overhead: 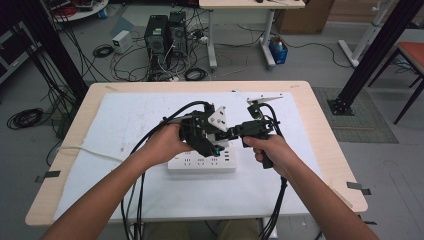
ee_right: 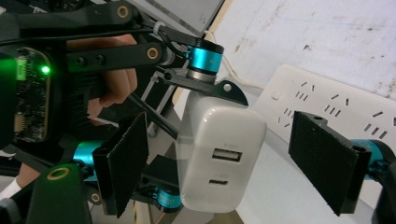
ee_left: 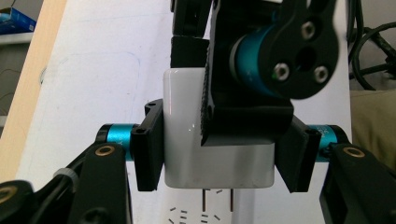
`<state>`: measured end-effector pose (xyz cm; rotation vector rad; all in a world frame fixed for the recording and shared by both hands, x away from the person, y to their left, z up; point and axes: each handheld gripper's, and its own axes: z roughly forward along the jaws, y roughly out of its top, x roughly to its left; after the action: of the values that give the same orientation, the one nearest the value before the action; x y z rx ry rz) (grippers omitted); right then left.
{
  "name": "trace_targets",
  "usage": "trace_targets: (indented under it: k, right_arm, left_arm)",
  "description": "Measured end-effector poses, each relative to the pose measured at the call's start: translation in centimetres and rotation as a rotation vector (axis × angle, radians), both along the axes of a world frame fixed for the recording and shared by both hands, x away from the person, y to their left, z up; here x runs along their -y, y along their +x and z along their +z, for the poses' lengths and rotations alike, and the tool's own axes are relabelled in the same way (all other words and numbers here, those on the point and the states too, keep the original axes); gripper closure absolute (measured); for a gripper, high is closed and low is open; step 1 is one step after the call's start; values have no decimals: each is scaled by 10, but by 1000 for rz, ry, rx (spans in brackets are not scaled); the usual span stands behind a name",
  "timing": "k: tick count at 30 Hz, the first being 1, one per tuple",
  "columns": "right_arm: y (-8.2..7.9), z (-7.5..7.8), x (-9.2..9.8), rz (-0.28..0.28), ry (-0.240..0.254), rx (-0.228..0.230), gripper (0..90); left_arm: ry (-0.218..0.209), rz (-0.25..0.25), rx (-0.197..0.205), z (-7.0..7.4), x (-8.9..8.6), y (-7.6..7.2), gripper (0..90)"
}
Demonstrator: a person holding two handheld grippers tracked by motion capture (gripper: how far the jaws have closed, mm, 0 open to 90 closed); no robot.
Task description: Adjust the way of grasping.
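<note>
My left gripper (ee_left: 219, 149) is shut on a white USB charger (ee_left: 187, 140), with one pad pressed on each side of its body. The charger's two metal prongs (ee_left: 217, 200) point down at a white power strip (overhead: 200, 164) lying on the mat just below. My right gripper (ee_right: 224, 161) faces the charger's port end (ee_right: 219, 154). Its jaws stand open on either side of the charger, with a gap at each pad. In the high view both grippers meet over the strip's right half, the left gripper (overhead: 212, 142) beside the right gripper (overhead: 234, 133).
A white mat (overhead: 125, 120) covers most of the wooden table (overhead: 320, 125). Black cables trail from both grippers towards the table's near edge. A grey bracket (overhead: 264, 98) lies at the back of the mat. Computers and cables sit on the floor beyond the table.
</note>
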<state>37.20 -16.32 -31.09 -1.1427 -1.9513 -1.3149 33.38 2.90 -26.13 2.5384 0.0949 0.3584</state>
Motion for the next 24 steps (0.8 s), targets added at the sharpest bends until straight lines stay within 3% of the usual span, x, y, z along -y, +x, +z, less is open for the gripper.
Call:
trace_targets:
  k: [2, 11, 13, 24]
  right_arm:
    - [0, -1, -1, 6, 9, -1, 276]
    - [1, -4, -3, 13, 31, -50, 352]
    - [2, -6, -3, 11, 59, -88, 384]
    - [3, -8, -3, 3, 61, -131, 574]
  left_arm:
    - [-3, 3, 4, 0, 0, 0, 426]
    - [-7, -1, 17, 1, 0, 0, 426]
    - [-11, -2, 20, 1, 0, -1, 425]
    - [-11, -5, 32, 0, 1, 0, 425]
